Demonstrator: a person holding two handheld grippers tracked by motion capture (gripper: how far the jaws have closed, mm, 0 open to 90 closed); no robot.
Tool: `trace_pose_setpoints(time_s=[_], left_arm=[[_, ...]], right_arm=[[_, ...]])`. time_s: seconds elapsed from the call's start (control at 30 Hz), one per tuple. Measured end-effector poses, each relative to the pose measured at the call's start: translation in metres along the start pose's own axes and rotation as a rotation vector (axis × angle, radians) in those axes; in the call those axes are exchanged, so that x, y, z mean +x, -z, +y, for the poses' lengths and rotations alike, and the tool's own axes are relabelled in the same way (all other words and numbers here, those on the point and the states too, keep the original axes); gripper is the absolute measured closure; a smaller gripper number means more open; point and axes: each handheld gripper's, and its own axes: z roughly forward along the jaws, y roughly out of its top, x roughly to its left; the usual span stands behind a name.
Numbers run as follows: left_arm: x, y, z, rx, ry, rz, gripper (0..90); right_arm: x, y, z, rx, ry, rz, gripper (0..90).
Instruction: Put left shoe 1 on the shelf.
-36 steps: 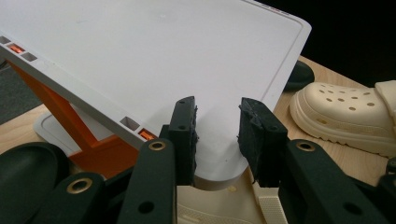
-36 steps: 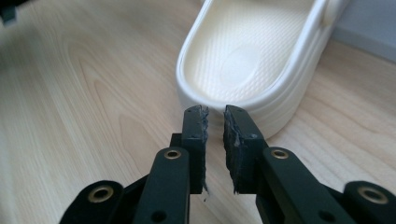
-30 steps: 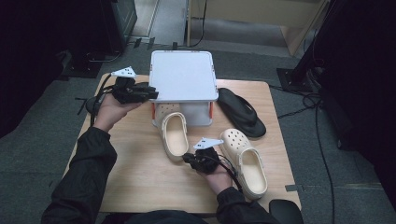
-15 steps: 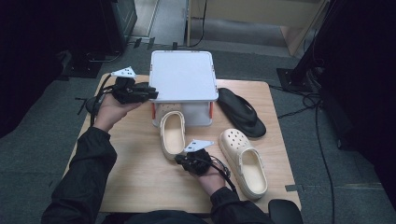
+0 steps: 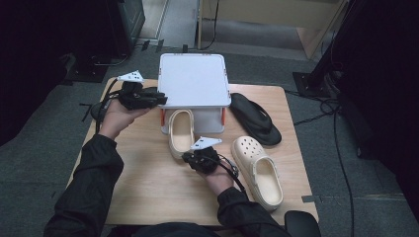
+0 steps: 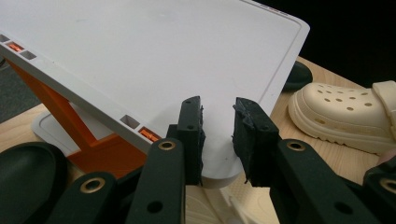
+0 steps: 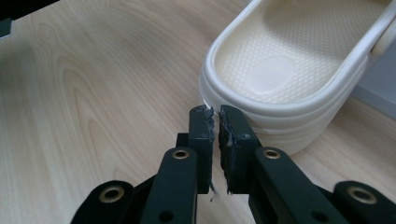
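Sitting in the middle of the high view is a wooden table, the biggest thing here. At its 12 o'clock edge stands a white rack with a flat top and orange legs. A black flip-flop lies at 3 o'clock from the rack. One cream clog lies at 5 o'clock from the rack, well apart from it. The other cream clog has its toe tucked under the rack, and its heel pokes out toward the person.

The left gripper is at 9 o'clock from the rack, right at the edge of the white top. In the left gripper view its jaws stand partly apart and have just been closing a little. The corner of the white top shows in the gap between them, but I cannot tell if the pads press on it.

The right gripper is at 6 o'clock from the tucked clog. In the right gripper view its jaws are squeezed together with nothing between them, and the tips are at the heel rim of that clog. I cannot tell if they touch it.
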Motion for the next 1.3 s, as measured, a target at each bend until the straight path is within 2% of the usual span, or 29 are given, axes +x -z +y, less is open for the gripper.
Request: trace_pose_setpoints(time_s=[0.43,0.67,0.97,1.0,1.03,1.3], left_arm=[[0.0,0.001,0.0,0.006,-0.001,0.005,75.8],[0.001,0.001,0.0,0.007,0.005,-0.001,76.5],[0.001,0.001,0.0,0.005,0.011,-0.004,76.5],[0.001,0.001,0.0,0.005,0.011,-0.005,76.5],[0.001,0.001,0.0,0.005,0.014,-0.005,76.5],[0.001,0.001,0.0,0.004,0.018,-0.007,76.5]], right_arm=[[-0.009,-0.021,0.016,-0.003,-0.009,-0.013,84.7],[-0.022,-0.031,0.028,-0.005,-0.039,-0.028,84.9],[-0.028,-0.043,0.039,-0.001,-0.044,-0.042,85.3],[-0.03,-0.045,0.041,-0.012,-0.04,-0.033,84.2],[-0.032,-0.048,0.044,-0.007,-0.053,-0.043,83.6],[-0.044,-0.058,0.053,-0.015,-0.098,-0.032,82.2]])
